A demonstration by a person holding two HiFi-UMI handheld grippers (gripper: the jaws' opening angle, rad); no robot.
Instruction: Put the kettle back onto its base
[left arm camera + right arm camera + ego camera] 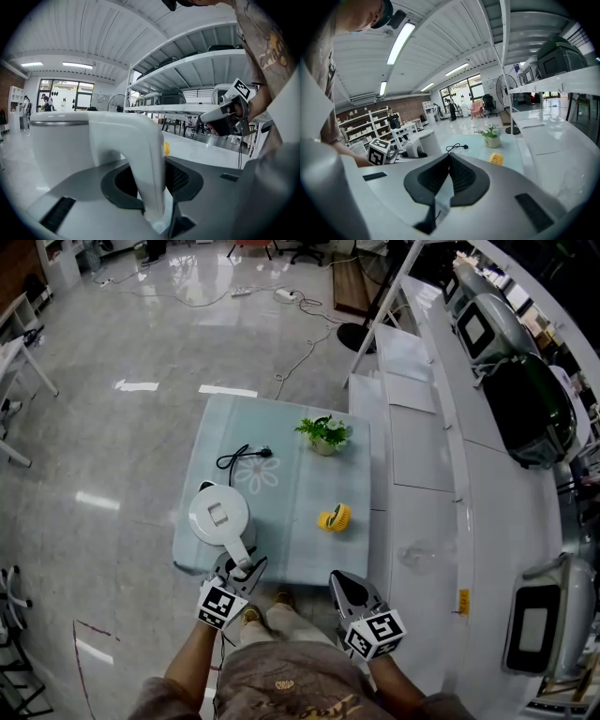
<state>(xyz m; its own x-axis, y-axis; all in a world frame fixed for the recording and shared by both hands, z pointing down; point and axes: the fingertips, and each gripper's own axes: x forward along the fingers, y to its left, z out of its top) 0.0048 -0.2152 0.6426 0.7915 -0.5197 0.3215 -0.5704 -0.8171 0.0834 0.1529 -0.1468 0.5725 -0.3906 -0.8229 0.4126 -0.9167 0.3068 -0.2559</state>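
Observation:
A white kettle (219, 515) stands near the front left corner of the pale green table (291, 549). Its black cord (242, 460) runs out from behind it and ends in a plug. The kettle's body hides its base, so I cannot tell whether it rests on it. My left gripper (242, 563) is shut on the kettle's handle (140, 154), which fills the gap between its jaws. The right gripper (339, 579) hovers at the table's front edge, shut with nothing in it; in the right gripper view its jaws (449, 157) meet, with the kettle (423, 142) off to their left.
A small potted plant (325, 433) stands at the table's far right. A yellow object (333, 517) lies on the right side. A long white counter (422, 456) runs along the table's right edge. The person's legs are right at the front edge.

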